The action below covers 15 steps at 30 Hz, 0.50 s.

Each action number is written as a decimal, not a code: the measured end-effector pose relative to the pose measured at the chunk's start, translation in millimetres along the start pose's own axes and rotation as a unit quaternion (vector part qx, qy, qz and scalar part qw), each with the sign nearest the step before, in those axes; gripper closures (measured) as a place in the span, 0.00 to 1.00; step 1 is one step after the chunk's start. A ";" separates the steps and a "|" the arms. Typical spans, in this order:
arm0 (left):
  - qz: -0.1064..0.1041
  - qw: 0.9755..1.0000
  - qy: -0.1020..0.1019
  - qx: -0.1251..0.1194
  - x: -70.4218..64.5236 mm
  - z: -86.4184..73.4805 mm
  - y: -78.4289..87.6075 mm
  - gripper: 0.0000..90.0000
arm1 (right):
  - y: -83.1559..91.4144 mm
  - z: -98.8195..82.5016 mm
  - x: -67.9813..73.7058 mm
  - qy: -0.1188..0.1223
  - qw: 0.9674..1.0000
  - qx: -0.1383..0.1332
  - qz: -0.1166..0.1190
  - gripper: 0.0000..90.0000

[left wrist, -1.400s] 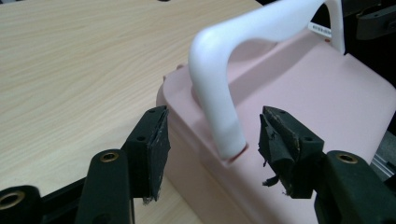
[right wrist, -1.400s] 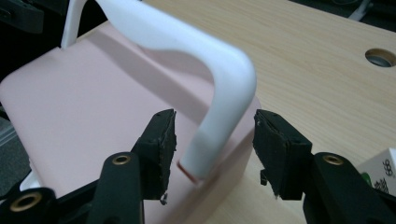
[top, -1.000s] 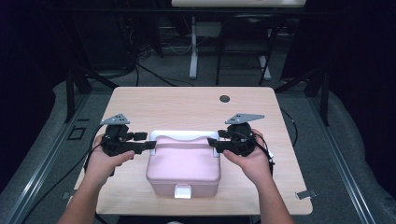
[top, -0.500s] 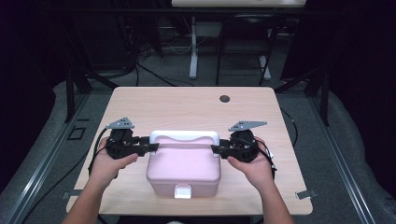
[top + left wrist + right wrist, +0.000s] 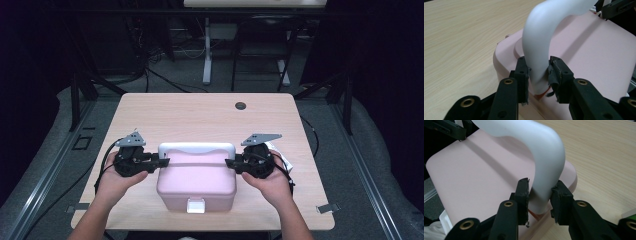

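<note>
A pink lidded box with a white clasp at its front sits on the wooden table. Its white arched handle spans the lid's far edge. My left gripper is at the handle's left end and my right gripper at its right end. In the left gripper view the jaws have just been closing, and both pads touch the handle's foot. The right gripper view is alike: its jaws have just been closing onto the handle, above the pink lid.
A small dark round grommet is set in the table's far side. Bare tabletop lies behind and to both sides of the box. Metal rails and cables run on the floor around the table, and a stand rises beyond it.
Both grippers' jaws have narrowed from wide apart onto the two ends of the white handle. Both hands have edged slightly towards the near side of the table.
</note>
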<state>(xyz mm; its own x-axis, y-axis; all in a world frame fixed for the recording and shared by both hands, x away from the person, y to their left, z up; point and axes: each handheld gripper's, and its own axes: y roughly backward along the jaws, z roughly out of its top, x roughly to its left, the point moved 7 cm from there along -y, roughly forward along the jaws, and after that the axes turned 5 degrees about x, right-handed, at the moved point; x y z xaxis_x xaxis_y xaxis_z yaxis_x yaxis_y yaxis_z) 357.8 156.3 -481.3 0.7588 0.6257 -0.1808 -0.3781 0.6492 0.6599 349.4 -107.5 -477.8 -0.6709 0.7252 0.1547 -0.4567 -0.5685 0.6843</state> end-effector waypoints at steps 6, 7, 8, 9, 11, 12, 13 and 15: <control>-0.009 1.000 0.009 -0.005 -0.3 -0.7 1.2 0.81 | 0.7 -0.5 1.6 0.003 1.000 0.001 0.000 0.79; -0.010 1.000 0.008 -0.003 -0.2 -0.9 1.8 0.82 | 0.8 -0.7 1.7 0.004 1.000 0.001 0.002 0.80; -0.012 1.000 0.008 -0.003 -0.4 -1.1 2.0 0.82 | 0.9 -0.8 1.7 0.005 1.000 0.000 0.003 0.80; -0.012 1.000 0.005 -0.003 -0.2 -1.3 2.2 0.82 | 0.9 -1.0 1.8 0.006 1.000 0.000 0.005 0.80; -0.013 1.000 0.003 -0.002 -0.2 -1.6 2.9 0.82 | 0.8 -1.1 1.9 0.006 1.000 -0.001 0.007 0.80; -0.012 1.000 0.002 0.000 -0.5 -2.0 3.5 0.82 | 0.7 -1.2 2.3 0.007 1.000 -0.001 0.009 0.81; -0.012 1.000 0.002 0.001 -0.9 -2.2 3.9 0.82 | 1.0 -1.3 3.0 0.007 1.000 -0.001 0.011 0.81; -0.011 1.000 0.000 0.004 -1.4 -2.6 4.6 0.82 | 1.2 -1.5 4.0 0.009 1.000 0.001 0.012 0.81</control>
<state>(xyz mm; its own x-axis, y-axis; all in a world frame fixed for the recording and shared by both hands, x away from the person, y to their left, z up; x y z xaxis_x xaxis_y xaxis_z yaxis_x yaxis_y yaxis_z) 353.6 159.6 -479.9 0.7666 0.6114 -0.1962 -0.3569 0.6598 0.6613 345.4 -105.8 -477.5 -0.6917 0.7048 0.1575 -0.4395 -0.5840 0.6825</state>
